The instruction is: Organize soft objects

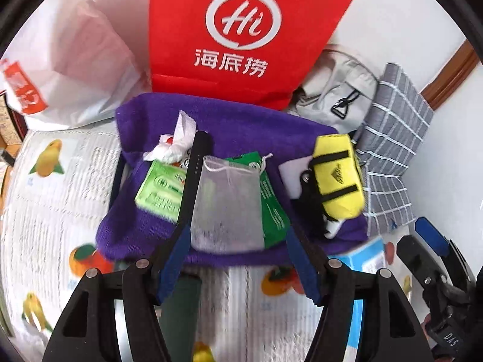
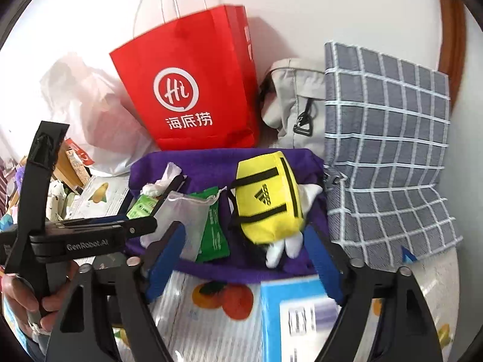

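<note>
A purple cloth lies spread on the table with small items on it. A grey mesh pouch lies over a green packet. Beside them lie a light green pack, a black strap, crumpled white tissue and a yellow mini duffel bag. My left gripper is open, its fingers either side of the mesh pouch. My right gripper is open, just in front of the yellow bag.
A red paper bag stands behind the cloth. A white plastic bag is at the left. A grey backpack and a grey checked cloth are at the right. A blue box lies at the near edge.
</note>
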The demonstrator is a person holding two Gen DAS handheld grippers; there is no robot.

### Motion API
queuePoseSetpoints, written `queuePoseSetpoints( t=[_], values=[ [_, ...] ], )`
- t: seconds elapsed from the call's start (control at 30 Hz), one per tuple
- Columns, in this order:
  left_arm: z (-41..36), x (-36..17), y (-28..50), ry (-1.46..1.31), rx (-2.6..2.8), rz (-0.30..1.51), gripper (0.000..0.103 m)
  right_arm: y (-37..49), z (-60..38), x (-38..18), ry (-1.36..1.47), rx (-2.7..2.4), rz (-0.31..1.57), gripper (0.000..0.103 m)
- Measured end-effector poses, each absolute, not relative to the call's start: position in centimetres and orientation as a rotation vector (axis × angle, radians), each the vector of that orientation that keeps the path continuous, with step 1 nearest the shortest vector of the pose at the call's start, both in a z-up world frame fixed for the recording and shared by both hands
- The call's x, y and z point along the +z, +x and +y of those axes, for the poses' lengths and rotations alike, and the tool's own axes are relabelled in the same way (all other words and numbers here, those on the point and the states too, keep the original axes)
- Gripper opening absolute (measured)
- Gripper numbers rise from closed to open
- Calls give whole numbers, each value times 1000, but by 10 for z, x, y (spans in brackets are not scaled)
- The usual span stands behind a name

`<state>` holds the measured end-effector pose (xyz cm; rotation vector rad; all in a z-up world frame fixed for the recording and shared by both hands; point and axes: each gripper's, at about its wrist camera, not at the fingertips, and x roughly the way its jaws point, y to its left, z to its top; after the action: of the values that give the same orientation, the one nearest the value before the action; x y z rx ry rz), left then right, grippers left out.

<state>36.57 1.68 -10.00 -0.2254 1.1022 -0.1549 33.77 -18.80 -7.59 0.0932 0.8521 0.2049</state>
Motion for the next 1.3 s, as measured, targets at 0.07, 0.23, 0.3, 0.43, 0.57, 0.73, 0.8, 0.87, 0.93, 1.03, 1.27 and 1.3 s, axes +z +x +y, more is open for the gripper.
queuePoseSetpoints(
  t=[0.07,0.23,0.3,0.43,0.57,0.73,0.8,0.87,0.93,1.03,1.27,1.3],
  values=[
    [17,-89,348,-226,-155,1083,65,323,-190,-69,79,191,841,85],
    [15,-68,301,-205,-129,1018,68,283,-194,-56,76,166,836,86],
    [11,-61,281,-182,-113,1000,68,265,-195,-53,95,164,843,86],
    [9,-49,236,-153,-122,965,77,230,-193,-48,102,174,837,86],
    [4,-41,191,-129,-110,927,83,189,-185,-43,33,136,819,94],
    [-5,-38,141,-98,-101,901,89,134,-182,-38,-7,94,782,100],
    [-7,-36,123,-75,-85,889,91,116,-185,-37,-8,87,778,100],
    [-9,-33,106,-50,-72,870,93,97,-188,-35,-9,61,769,100],
    [-9,-29,89,-32,-58,846,93,83,-192,-35,0,46,766,100],
    [-8,-24,70,-30,-52,825,93,65,-197,-33,8,28,760,100],
    [-9,-17,44,-42,-62,803,93,35,-198,-23,11,24,732,100],
    [-10,-16,42,-38,-63,799,93,32,-198,-22,14,27,728,100]
  ],
)
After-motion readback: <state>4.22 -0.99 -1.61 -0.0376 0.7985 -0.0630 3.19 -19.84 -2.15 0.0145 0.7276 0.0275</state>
